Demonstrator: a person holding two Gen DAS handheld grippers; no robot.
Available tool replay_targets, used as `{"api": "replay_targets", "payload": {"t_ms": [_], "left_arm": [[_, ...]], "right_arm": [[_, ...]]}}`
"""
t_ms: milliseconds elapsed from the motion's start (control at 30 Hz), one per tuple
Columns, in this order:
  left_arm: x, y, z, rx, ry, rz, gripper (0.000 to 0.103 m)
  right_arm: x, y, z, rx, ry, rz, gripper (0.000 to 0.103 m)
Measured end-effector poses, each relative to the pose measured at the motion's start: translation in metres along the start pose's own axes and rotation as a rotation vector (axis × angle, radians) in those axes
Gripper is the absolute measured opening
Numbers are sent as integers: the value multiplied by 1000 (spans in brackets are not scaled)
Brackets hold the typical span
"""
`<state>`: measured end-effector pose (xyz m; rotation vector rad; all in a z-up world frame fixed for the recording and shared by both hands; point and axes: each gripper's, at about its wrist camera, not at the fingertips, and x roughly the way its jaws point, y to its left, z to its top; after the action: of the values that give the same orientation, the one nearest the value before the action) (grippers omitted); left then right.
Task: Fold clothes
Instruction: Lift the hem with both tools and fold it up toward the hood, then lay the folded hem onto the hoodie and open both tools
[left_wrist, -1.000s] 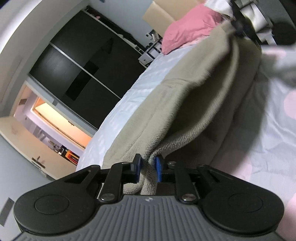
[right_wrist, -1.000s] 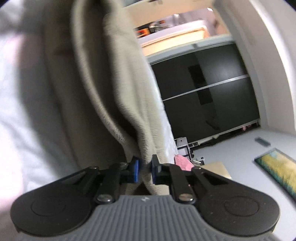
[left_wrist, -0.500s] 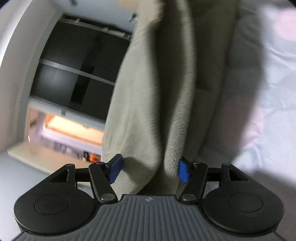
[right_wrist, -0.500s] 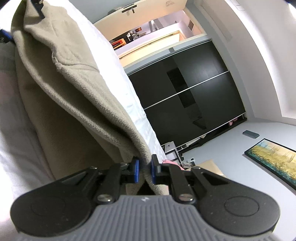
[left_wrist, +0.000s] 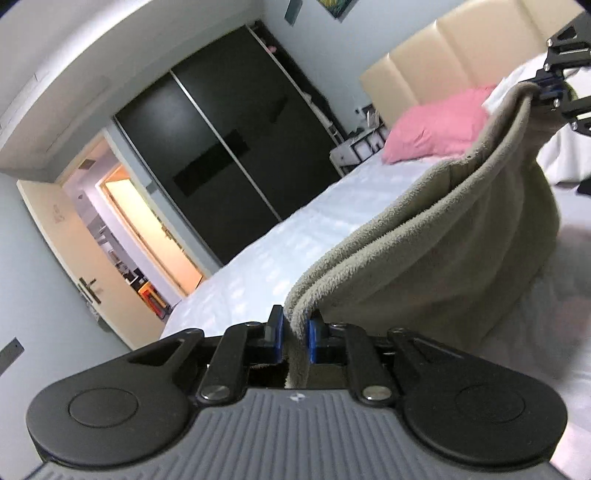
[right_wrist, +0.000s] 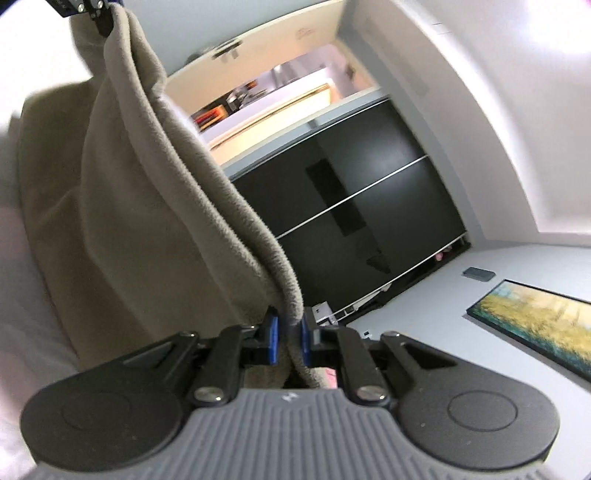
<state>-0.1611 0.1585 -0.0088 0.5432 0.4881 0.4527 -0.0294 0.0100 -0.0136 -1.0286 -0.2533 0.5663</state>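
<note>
A beige fleece garment (left_wrist: 443, 236) hangs stretched between my two grippers above the bed (left_wrist: 295, 251). In the left wrist view my left gripper (left_wrist: 293, 332) has its jaws closing on one folded edge, and the cloth sits between the blue pads. At that view's top right my right gripper (left_wrist: 550, 86) pinches the far corner. In the right wrist view the right gripper (right_wrist: 288, 332) is shut on the fleece garment (right_wrist: 147, 206), whose edge runs up to the left gripper (right_wrist: 92, 7) at the top left. The garment's lower part sags toward the sheet.
A pink pillow (left_wrist: 436, 125) lies at the cream headboard (left_wrist: 443, 48). Black sliding wardrobe doors (left_wrist: 229, 155) fill the far wall beside a lit open doorway (left_wrist: 140, 229). A framed painting (right_wrist: 535, 321) hangs on the wall.
The left jaws stood wide apart half a second ago and have come together on the garment's edge. Both grippers have risen, lifting the fleece off the bed.
</note>
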Motion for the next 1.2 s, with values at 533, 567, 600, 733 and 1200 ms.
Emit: {"api": "replay_targets", "payload": {"t_ms": [533, 567, 600, 733, 1200], "left_arm": [[173, 80, 69, -31, 210, -149, 11], [195, 82, 70, -35, 240, -159, 11], [221, 83, 69, -47, 280, -178, 11], [308, 85, 55, -127, 415, -263, 11], [454, 59, -11, -168, 634, -367, 26]], "right_arm": [[124, -65, 36, -57, 11, 152, 13], [146, -66, 39, -48, 27, 170, 13], [167, -66, 42, -33, 44, 192, 13], [252, -53, 41, 36, 142, 316, 13], [450, 47, -5, 191, 435, 583, 14]]}}
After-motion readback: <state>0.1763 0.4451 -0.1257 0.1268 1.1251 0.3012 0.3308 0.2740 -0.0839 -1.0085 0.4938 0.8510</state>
